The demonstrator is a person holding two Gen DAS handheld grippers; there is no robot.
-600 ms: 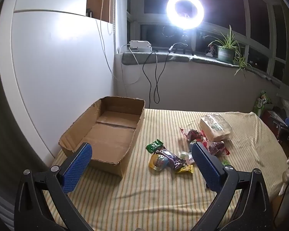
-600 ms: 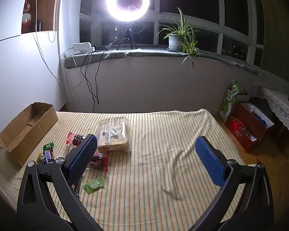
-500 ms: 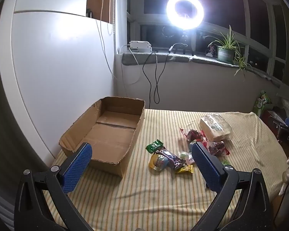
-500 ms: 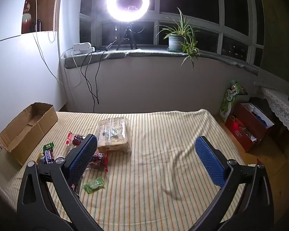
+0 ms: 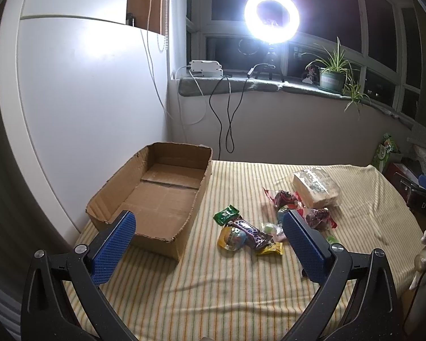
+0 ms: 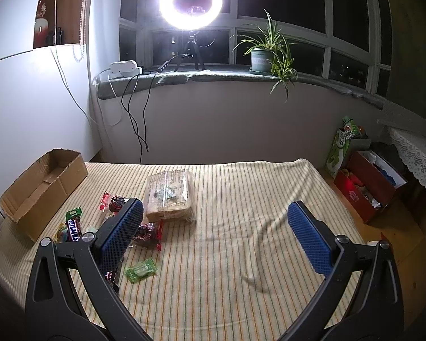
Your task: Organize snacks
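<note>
Hovering above the striped bedspread, the left gripper and right gripper both stood wide and empty. The snacks lay scattered mid-bed, just beside the empty cardboard box at the left edge. Their crinkly wrappers looked light and slippery, best pinched across the middle; the bulkier clear-wrapped pack seemed soft, needing a broad grip.

Rough tally: there was one cardboard box, one big clear-wrapped pack, one Snickers bar, two red-wrapped candies, two green packets, one yellow round sweet and one small yellow wrapper. A few small pale ones sat half hidden, so no count there.
</note>
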